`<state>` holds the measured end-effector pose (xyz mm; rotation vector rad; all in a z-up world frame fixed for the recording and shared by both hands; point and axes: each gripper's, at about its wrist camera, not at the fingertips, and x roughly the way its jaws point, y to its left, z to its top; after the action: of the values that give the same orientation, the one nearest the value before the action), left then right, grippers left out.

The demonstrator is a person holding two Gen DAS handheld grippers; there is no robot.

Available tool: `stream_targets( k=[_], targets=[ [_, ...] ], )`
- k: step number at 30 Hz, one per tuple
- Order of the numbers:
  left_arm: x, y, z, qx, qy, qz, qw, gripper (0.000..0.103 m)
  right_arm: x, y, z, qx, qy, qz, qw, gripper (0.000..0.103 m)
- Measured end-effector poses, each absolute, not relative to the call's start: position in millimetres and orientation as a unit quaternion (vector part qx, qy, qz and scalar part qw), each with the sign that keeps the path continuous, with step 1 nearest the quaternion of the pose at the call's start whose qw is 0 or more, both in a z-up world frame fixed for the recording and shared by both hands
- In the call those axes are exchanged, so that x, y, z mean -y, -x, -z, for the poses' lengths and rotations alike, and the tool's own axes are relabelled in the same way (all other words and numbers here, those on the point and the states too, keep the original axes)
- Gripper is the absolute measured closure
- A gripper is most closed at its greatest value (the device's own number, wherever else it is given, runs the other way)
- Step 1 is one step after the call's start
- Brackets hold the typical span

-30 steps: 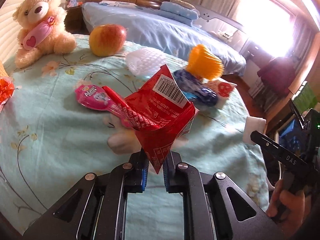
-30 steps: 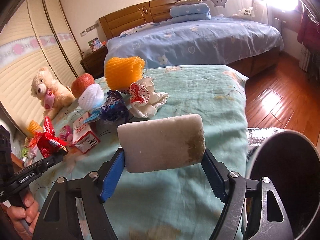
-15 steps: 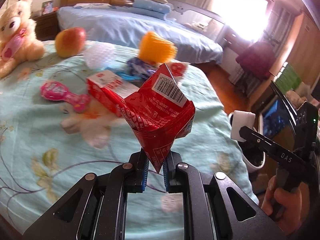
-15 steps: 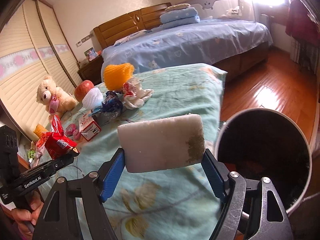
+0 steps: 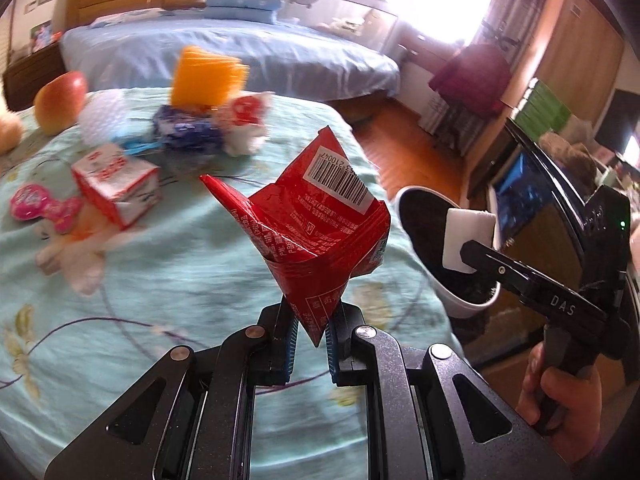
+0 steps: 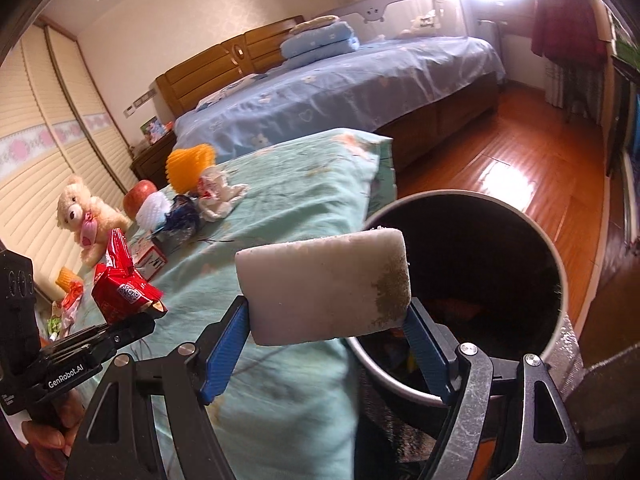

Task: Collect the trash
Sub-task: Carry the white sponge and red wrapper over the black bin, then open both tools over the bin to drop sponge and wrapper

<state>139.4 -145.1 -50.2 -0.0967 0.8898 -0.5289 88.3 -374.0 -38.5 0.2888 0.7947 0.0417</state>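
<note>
A crumpled red wrapper was pinched by the left tool; a stained white sponge was clamped by the right tool before the bin, lower right.

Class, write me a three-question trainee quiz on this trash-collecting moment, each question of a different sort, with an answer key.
1. True or false: the left gripper holds the crumpled red foil wrapper.
2. What does the right gripper hold? A) red apple B) white foam block C) teddy bear
3. Fill in: the white foam block is beside the open round ____.

Key: 1 true; 2 B; 3 bin.
</note>
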Motion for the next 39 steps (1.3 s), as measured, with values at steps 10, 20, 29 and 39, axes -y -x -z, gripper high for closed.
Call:
stream_targets(
  k=[10,20,29,39],
  targets=[
    [190.3,-137.4,50.5,-0.430,0.018,0.292,0.854,0.092,409.9,-73.8,42.2,-0.384,-0.156,0.014,0.910,0.026],
    [223.4,-139.9,50.3,-0.433,-0.005,0.318,0.843,0.092,433.7,-70.6,46.8,-0.384,-0.165,0.030,0.908,0.025],
    [250.2,-146.5,52.9,-0.440,-0.020,0.333,0.834,0.092,446.2,-76.5,51.6,-0.390,-0.165,0.033,0.905,0.025],
    [277.8,-156.1,56.4,-0.450,-0.035,0.346,0.823,0.092,460.6,-84.3,54.9,-0.394,-0.167,0.040,0.903,0.024]
  ],
)
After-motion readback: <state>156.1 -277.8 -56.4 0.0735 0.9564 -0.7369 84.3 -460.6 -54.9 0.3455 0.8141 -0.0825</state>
